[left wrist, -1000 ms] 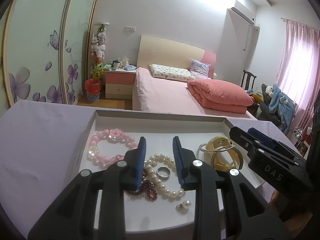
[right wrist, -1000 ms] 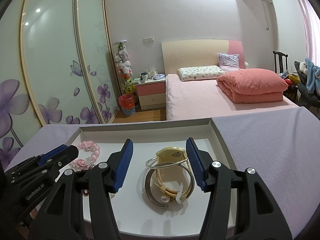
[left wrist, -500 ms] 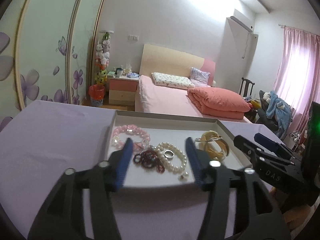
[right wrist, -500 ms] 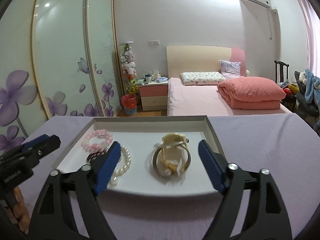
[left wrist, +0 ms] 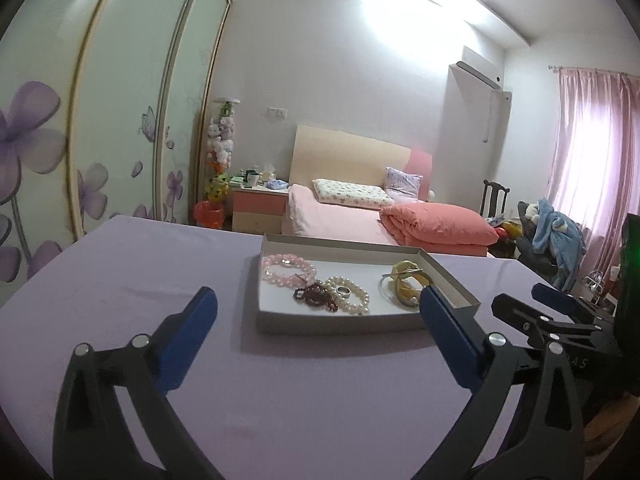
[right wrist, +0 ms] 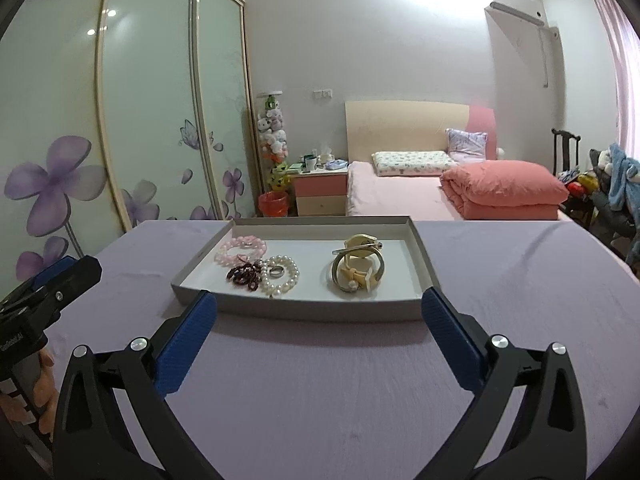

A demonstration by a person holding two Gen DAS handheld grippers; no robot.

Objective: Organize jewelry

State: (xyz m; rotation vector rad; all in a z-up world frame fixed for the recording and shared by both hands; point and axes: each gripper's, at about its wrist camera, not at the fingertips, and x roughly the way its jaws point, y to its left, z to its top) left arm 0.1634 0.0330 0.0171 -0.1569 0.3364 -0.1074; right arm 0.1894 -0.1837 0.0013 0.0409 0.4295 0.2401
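A shallow grey tray lies on the purple table. Inside it rest a pink bead bracelet, a dark red bead bracelet, a pearl bracelet with a silver ring on it, and yellow and silver bangles. My left gripper hangs in front of the tray, jaws opening wide, nothing between them. My right gripper hangs likewise before the tray's near wall, jaws opening and empty.
The purple cloth covers the table around the tray. The right gripper shows at the left wrist view's right edge; the left gripper, in a hand, at the other view's left edge. A bed stands beyond.
Both grippers have drawn back from over the tray to in front of it, and their jaws have spread wide. The jewelry has stayed in the tray.
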